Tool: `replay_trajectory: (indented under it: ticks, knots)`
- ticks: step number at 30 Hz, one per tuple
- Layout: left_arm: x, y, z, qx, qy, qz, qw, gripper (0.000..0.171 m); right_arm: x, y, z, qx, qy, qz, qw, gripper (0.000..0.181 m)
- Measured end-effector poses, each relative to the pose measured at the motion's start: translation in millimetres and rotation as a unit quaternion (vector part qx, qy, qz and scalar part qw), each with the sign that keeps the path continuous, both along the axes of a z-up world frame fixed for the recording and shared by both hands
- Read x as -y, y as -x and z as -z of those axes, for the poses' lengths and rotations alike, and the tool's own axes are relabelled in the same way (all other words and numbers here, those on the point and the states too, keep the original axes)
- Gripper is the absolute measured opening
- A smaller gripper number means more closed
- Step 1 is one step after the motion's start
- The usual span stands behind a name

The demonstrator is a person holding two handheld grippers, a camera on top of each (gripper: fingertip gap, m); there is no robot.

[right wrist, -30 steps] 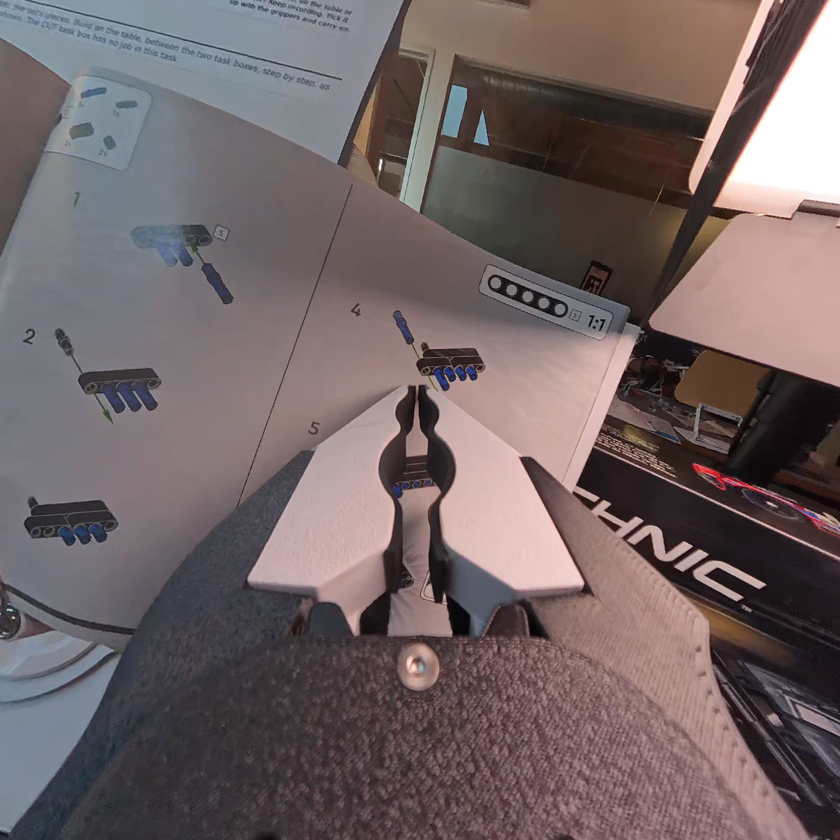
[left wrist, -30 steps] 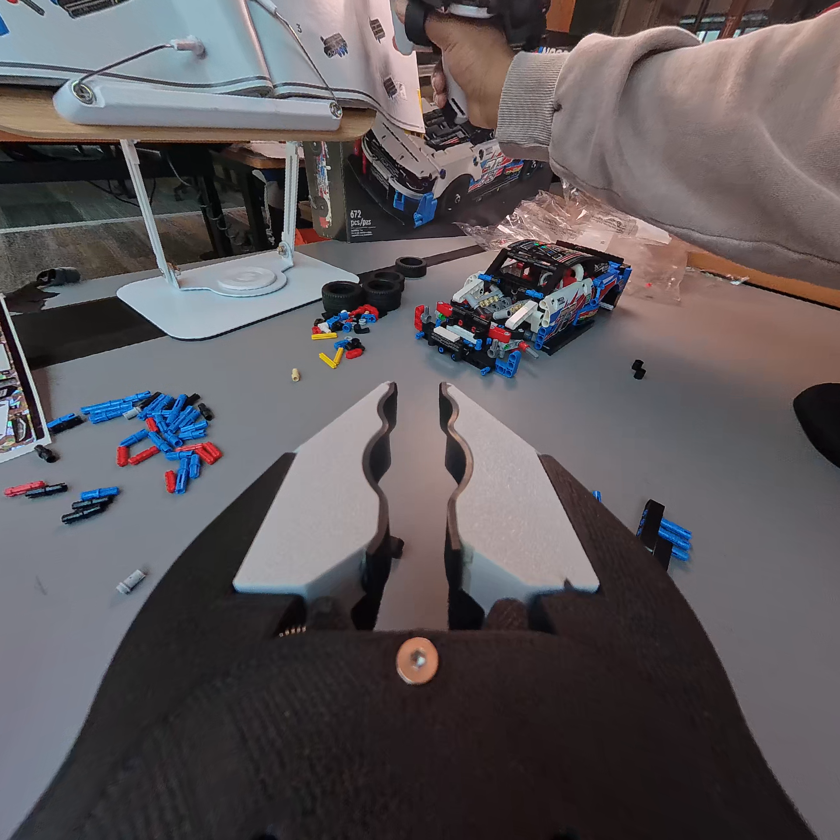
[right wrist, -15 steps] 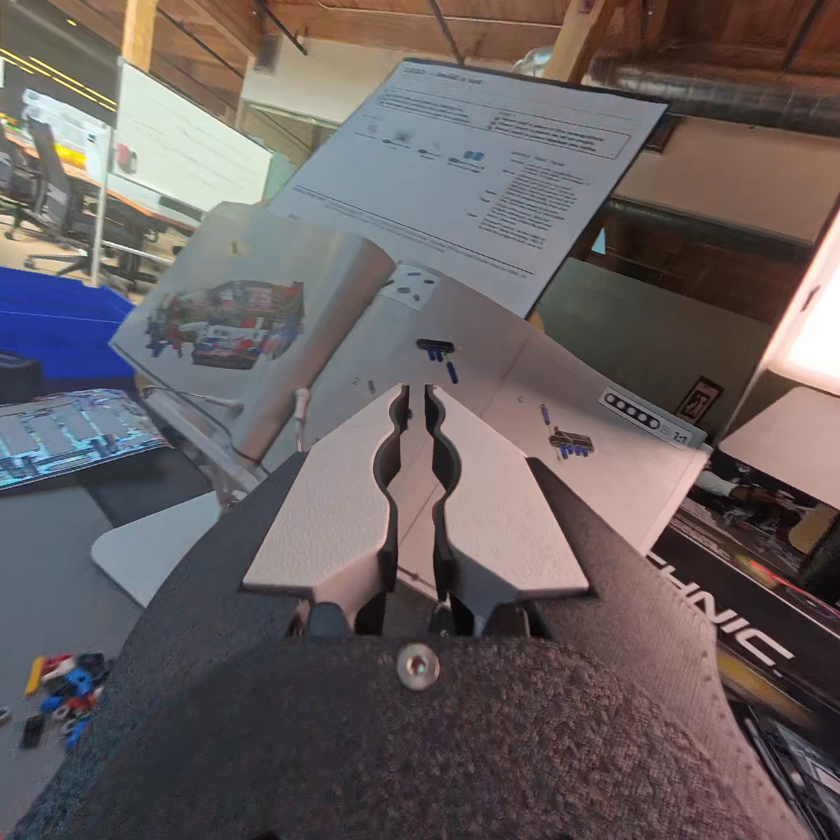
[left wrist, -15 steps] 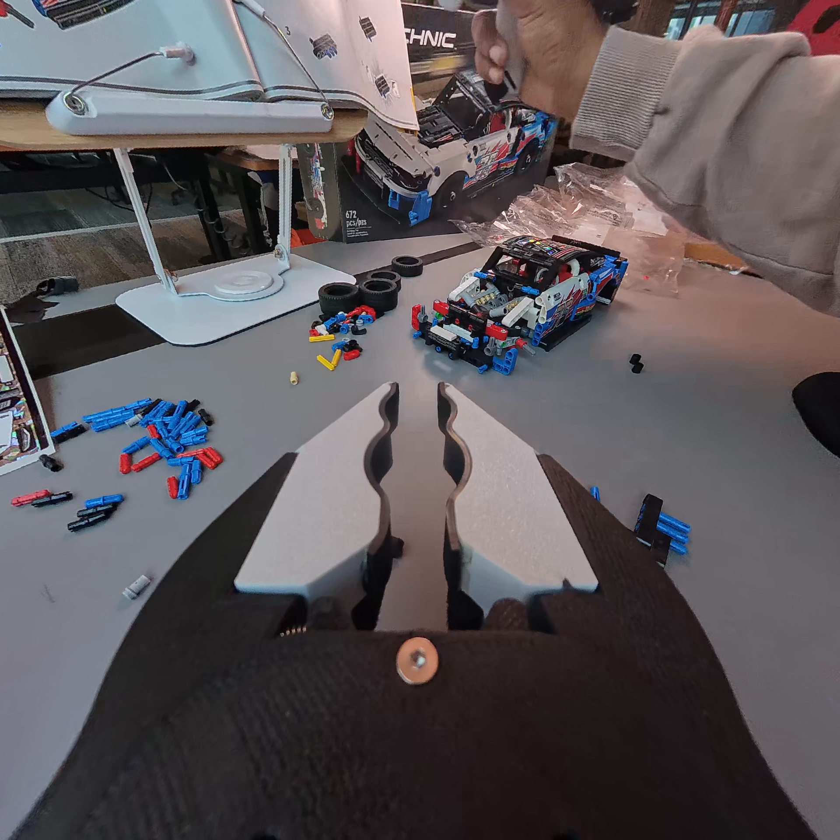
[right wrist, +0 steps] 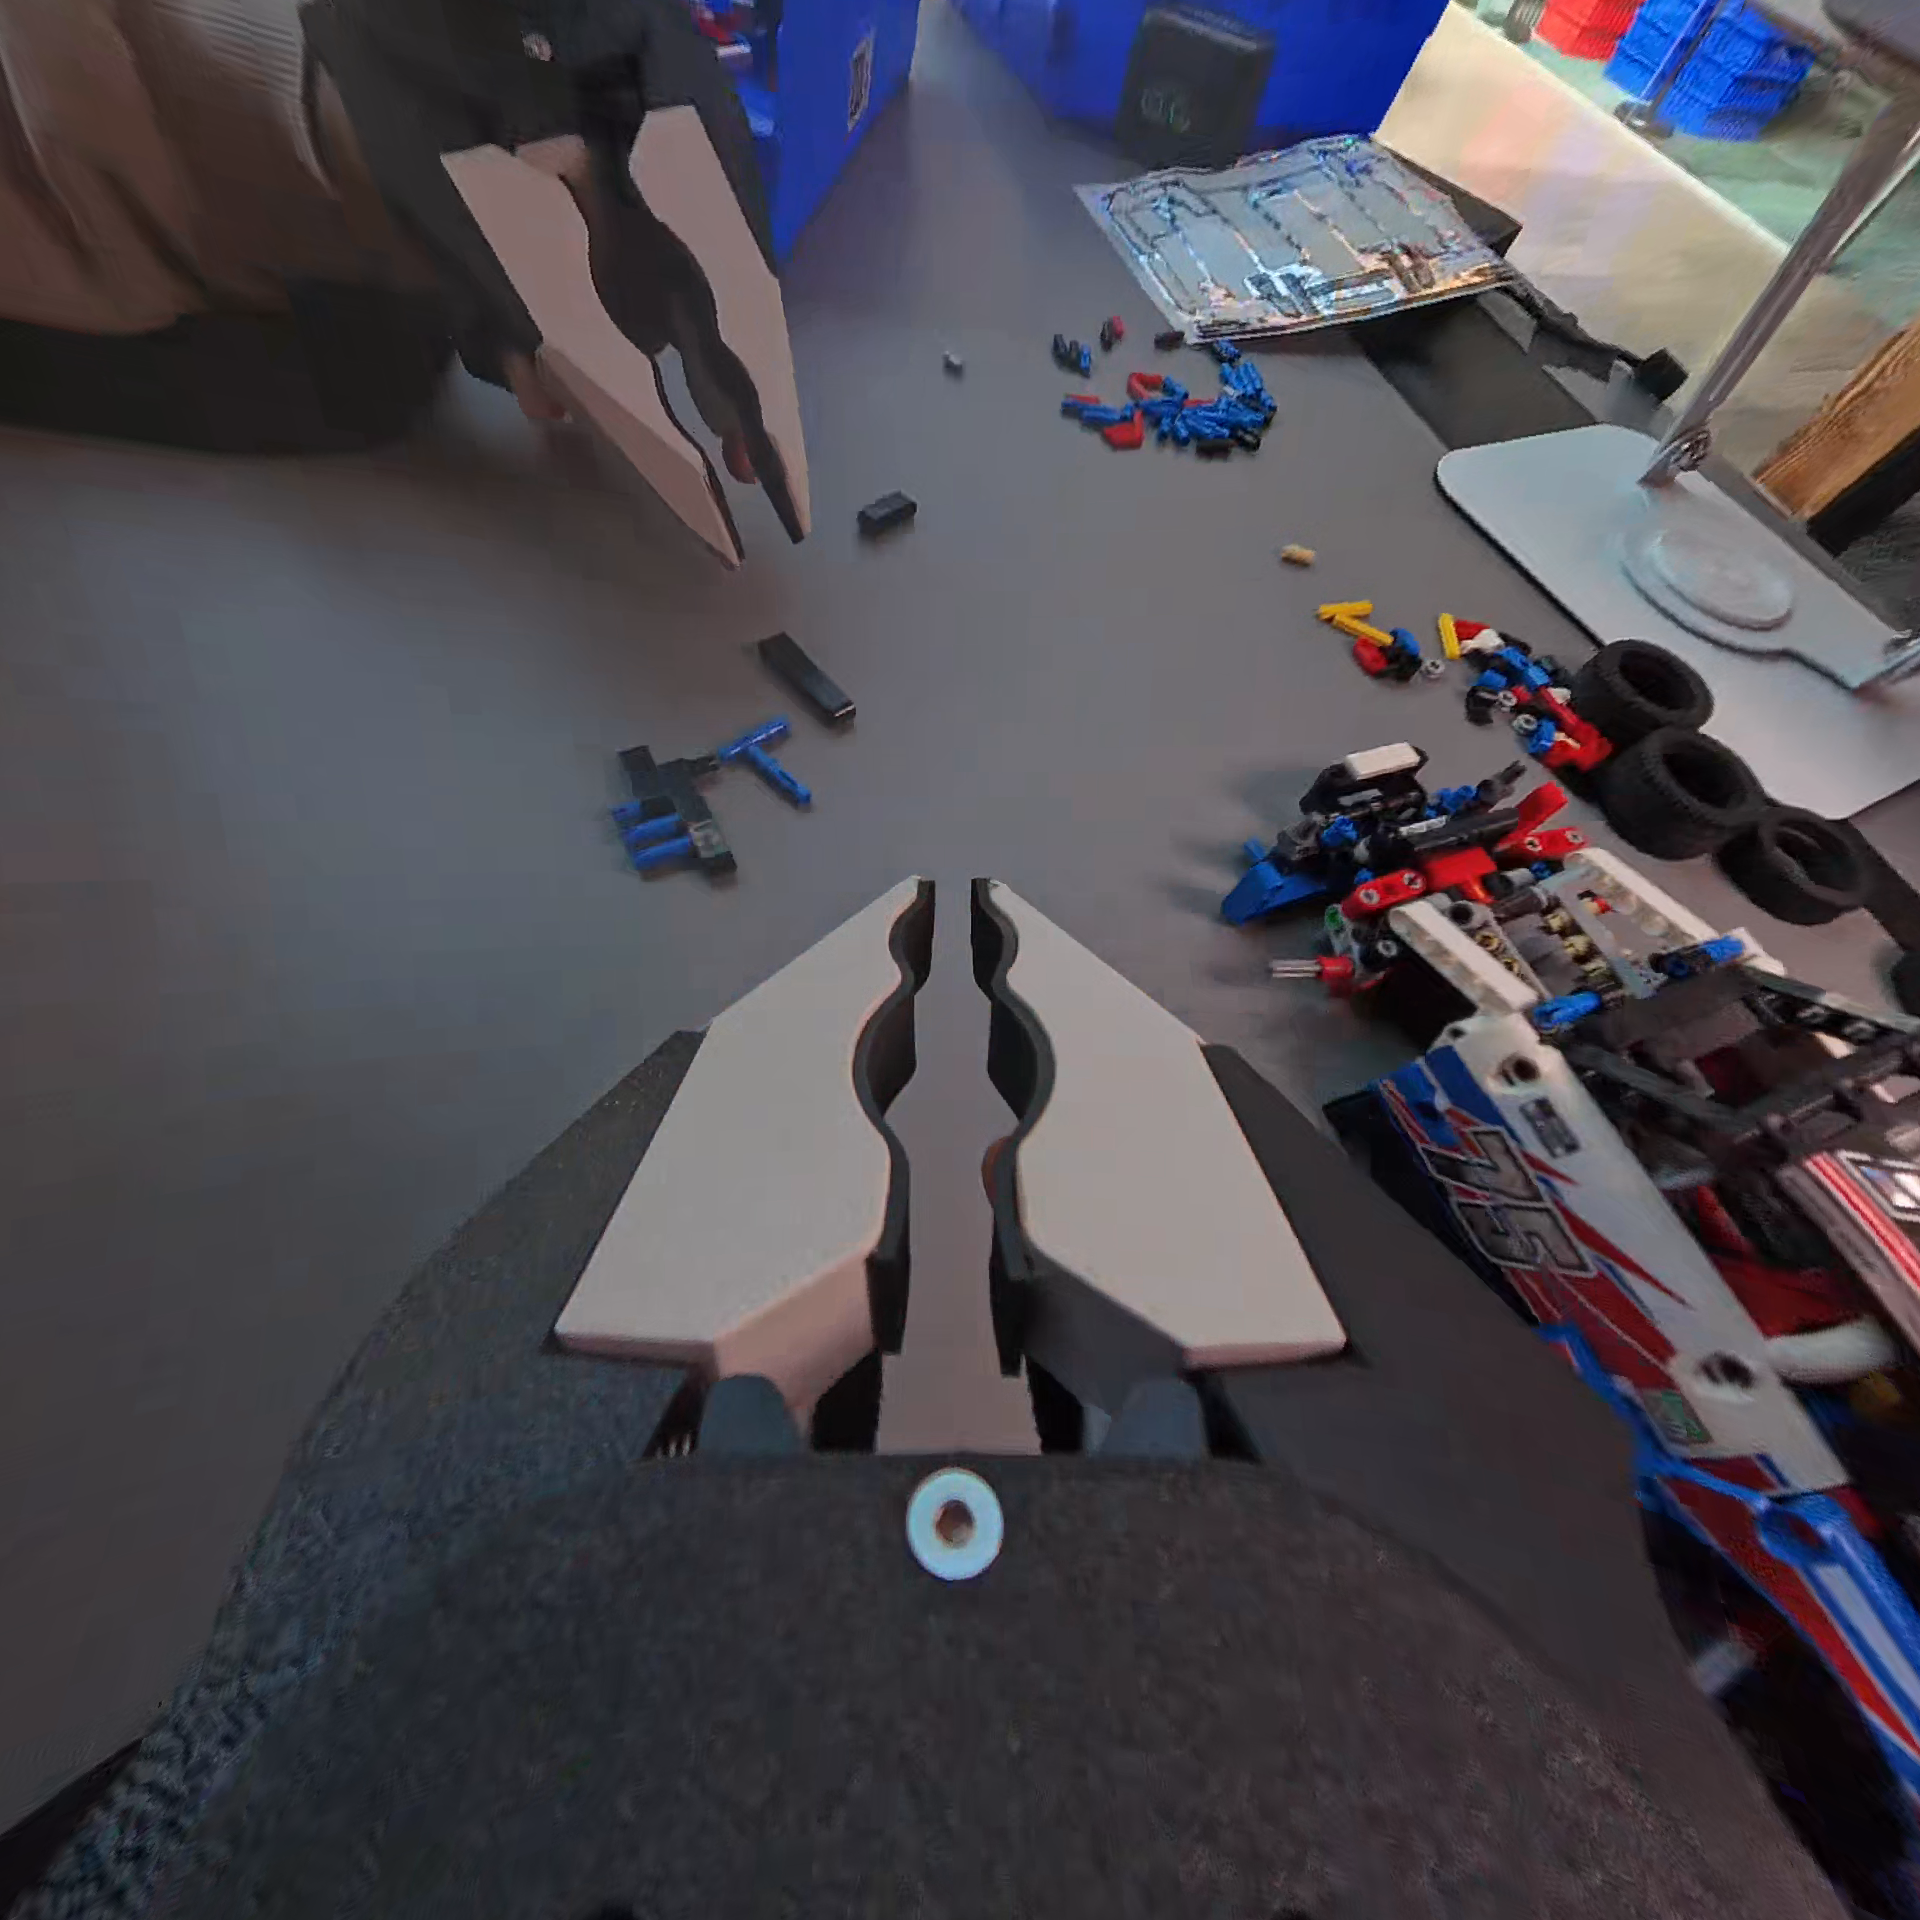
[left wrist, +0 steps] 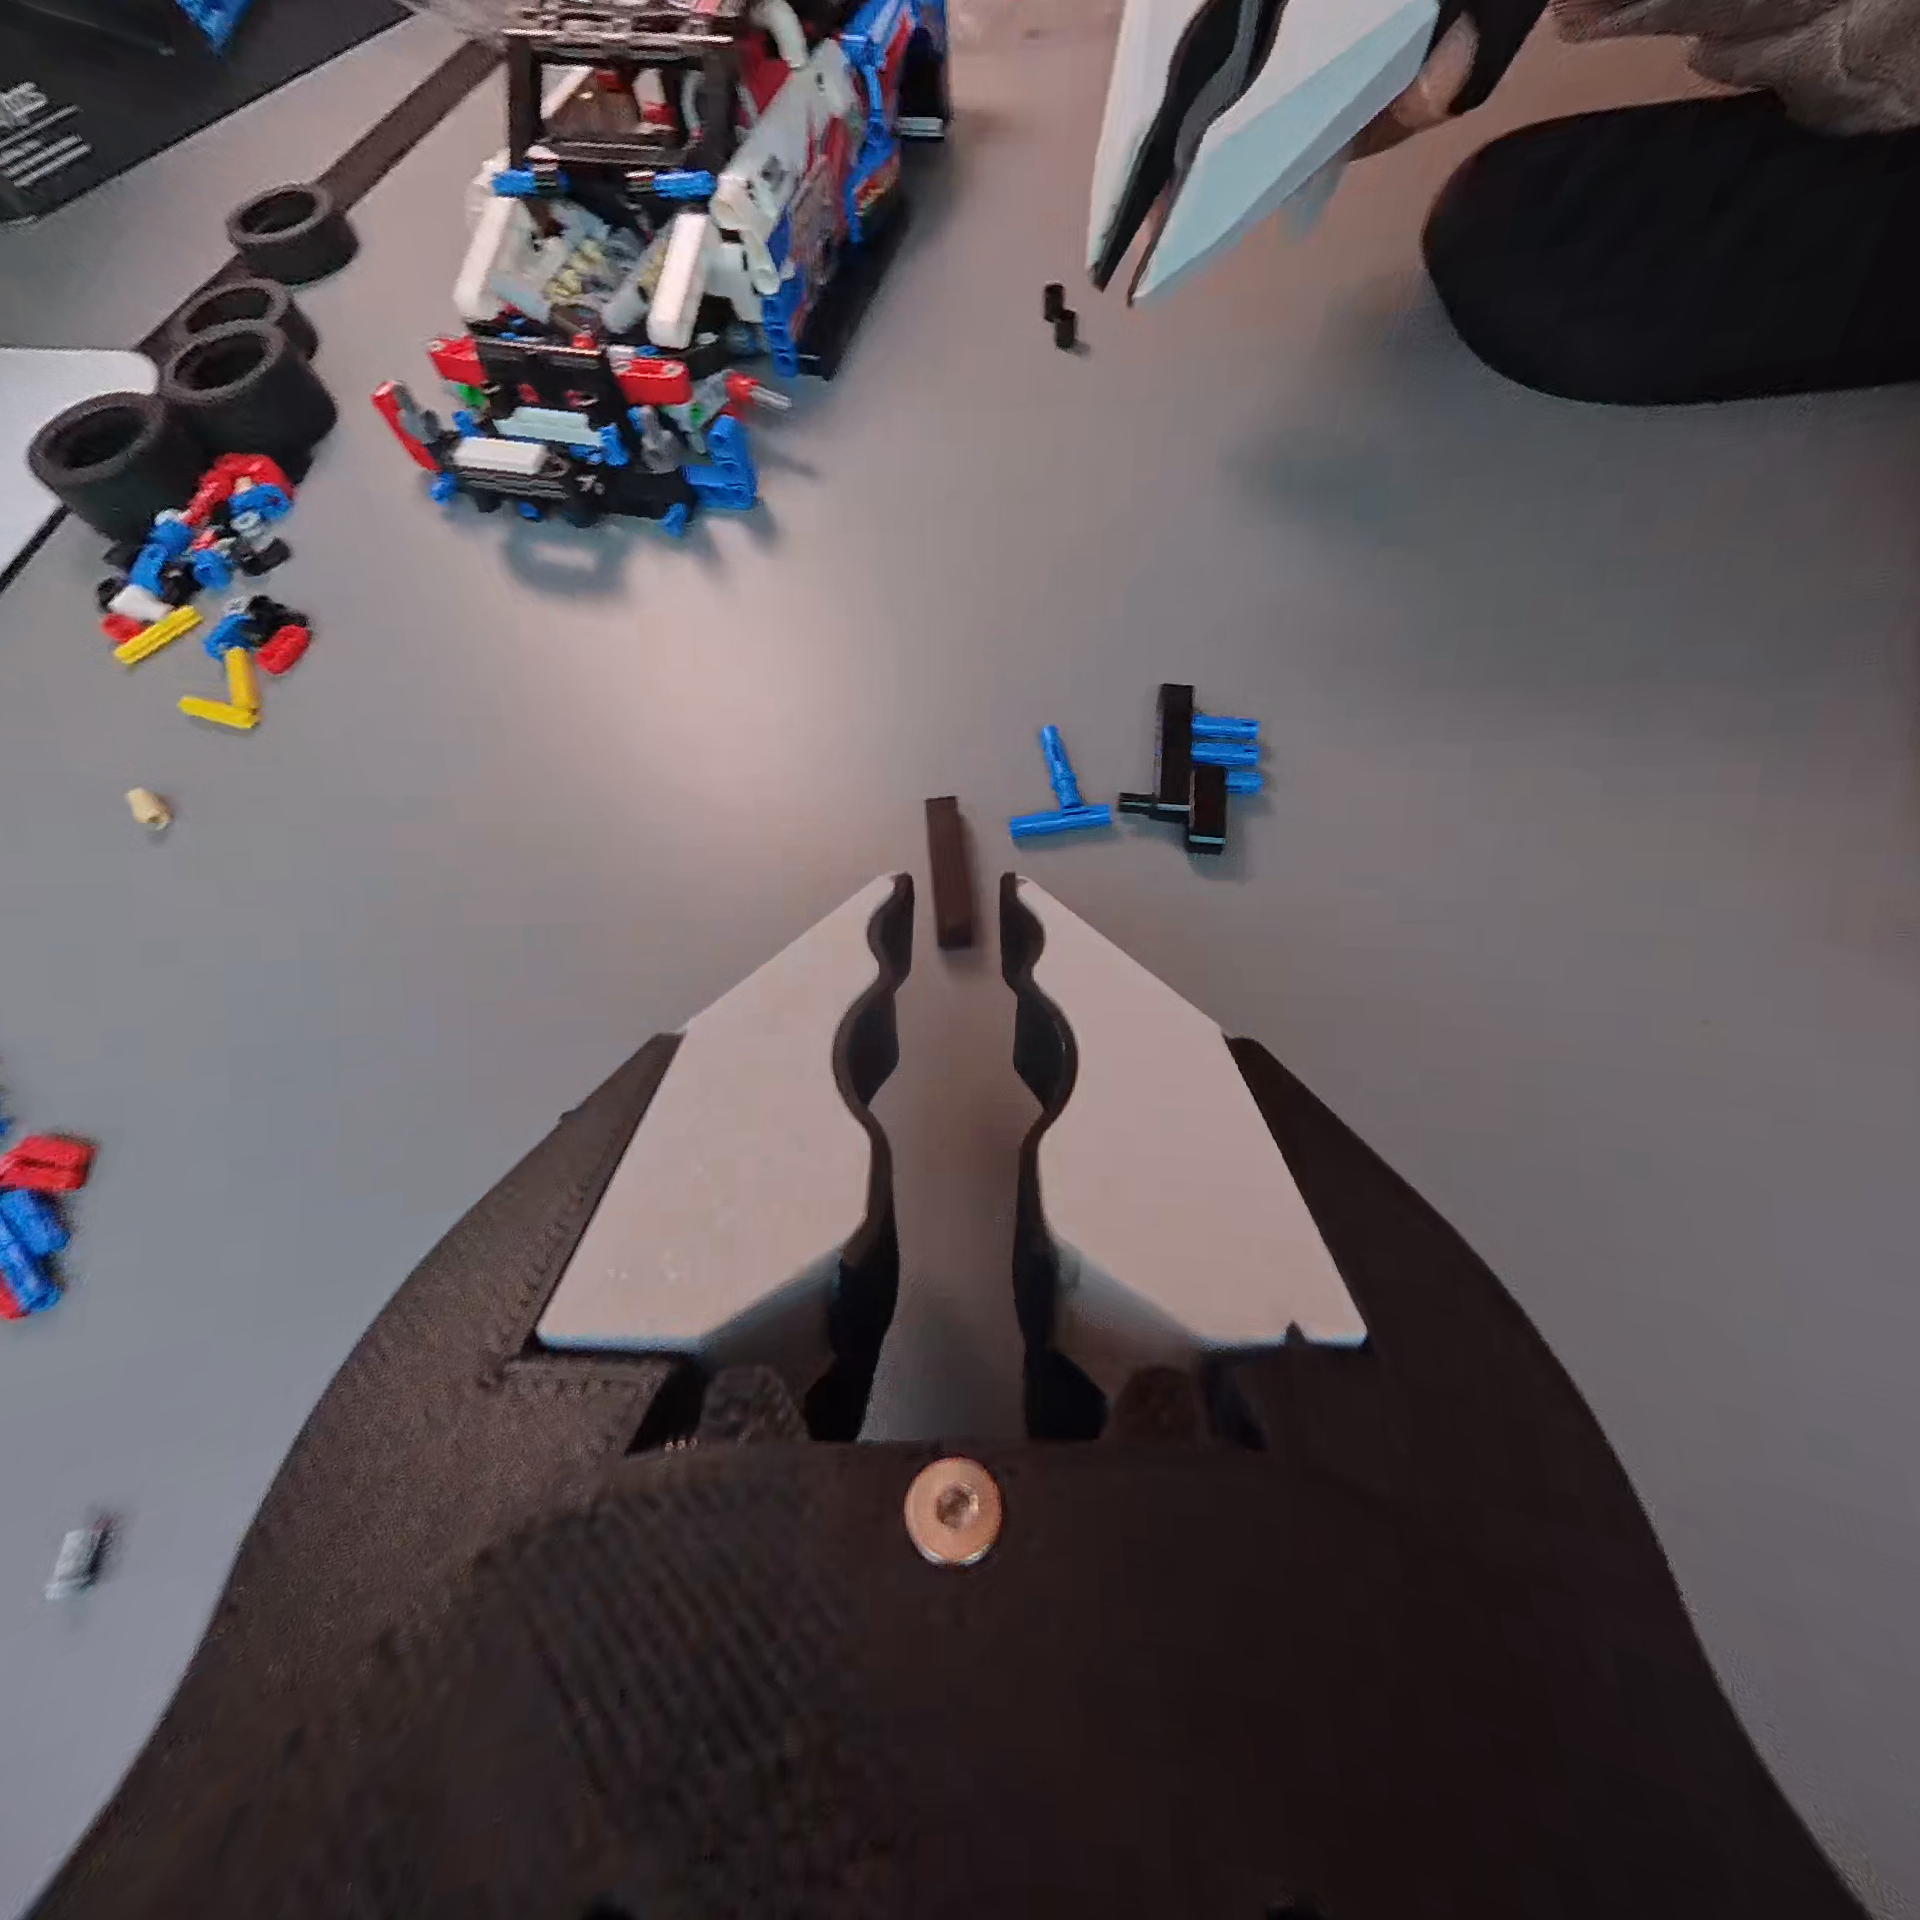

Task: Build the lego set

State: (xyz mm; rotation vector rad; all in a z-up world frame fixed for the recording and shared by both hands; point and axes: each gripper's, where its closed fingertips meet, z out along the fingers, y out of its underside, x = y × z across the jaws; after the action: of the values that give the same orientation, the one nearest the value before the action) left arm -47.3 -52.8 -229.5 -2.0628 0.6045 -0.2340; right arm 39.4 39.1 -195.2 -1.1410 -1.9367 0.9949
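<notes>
Grey table (left wrist: 1455, 623), loose lego scattered. Left gripper (left wrist: 956, 883) parted, empty, tips flanking near end of black beam (left wrist: 954, 883). Right gripper (right wrist: 953, 885) slightly parted, empty, above table. Part-built car (left wrist: 665, 312) far left, 4 tyres (left wrist: 244, 379) beside.

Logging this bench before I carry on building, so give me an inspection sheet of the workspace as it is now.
Surface: grey table, flat, no spills seen.
Job's things: part-built car; black beam lying just ahead of the left fingertips; black-and-blue sub-assembly; two blue pins beside it.
Clutter: four loose tyres; mixed small-parts pile; blue and red pin heap; sticker sheet.
Grippers: left hand-held gripper open, empty; right hand-held gripper slightly open, empty.
Cables: nothing seen.
Surroundings: white stand base; blue bins.
</notes>
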Motion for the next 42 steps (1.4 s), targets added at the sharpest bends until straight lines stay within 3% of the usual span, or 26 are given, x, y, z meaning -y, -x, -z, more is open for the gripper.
replay_trajectory:
  ticks: [8, 11, 17, 19, 29, 32, 35, 39, 42]
  knots:
    - [-9.7, -26.5, 26.9, -0.098, 0.032, 0.096, 0.990, 0.021, 33.2, -2.7, 17.7, 0.029, -0.006, -0.052, 0.998, 0.008]
    - [-11.3, -30.6, 27.5, -0.106, 0.040, 0.142, 0.983, 0.021, 56.0, -8.7, 27.4, 0.077, -0.004, -0.104, 0.992, 0.012]
    - [-9.8, -43.5, 30.1, -0.091, 0.073, 0.202, 0.972, 0.006, 73.6, 1.2, 56.3, 0.164, -0.047, -0.124, 0.977, 0.029]
    - [-6.5, -46.2, 30.7, -0.089, 0.071, 0.206, 0.972, 0.000, 77.2, 5.7, 59.7, 0.178, -0.062, -0.145, 0.971, 0.027]
    - [18.1, -58.9, 28.6, -0.054, 0.067, 0.206, 0.975, 0.004, 59.2, 25.9, 65.8, 0.217, -0.179, -0.284, 0.917, 0.000]
    - [20.6, -62.3, 27.7, -0.052, 0.067, 0.210, 0.974, 0.006, 50.8, 35.5, 60.1, 0.230, -0.173, -0.254, 0.923, 0.013]
    - [17.8, -55.2, 22.8, -0.045, 0.058, 0.196, 0.978, 0.007, 69.3, 31.4, 46.0, 0.238, -0.080, -0.213, 0.944, 0.030]
    - [6.3, -39.3, 19.8, -0.053, 0.042, 0.156, 0.985, 0.010, 89.7, 31.2, 49.1, 0.236, -0.005, -0.097, 0.967, 0.065]
    - [0.5, -36.3, 22.2, -0.065, 0.036, 0.145, 0.987, 0.016, 85.5, 27.9, 66.6, 0.235, -0.057, -0.058, 0.969, 0.064]
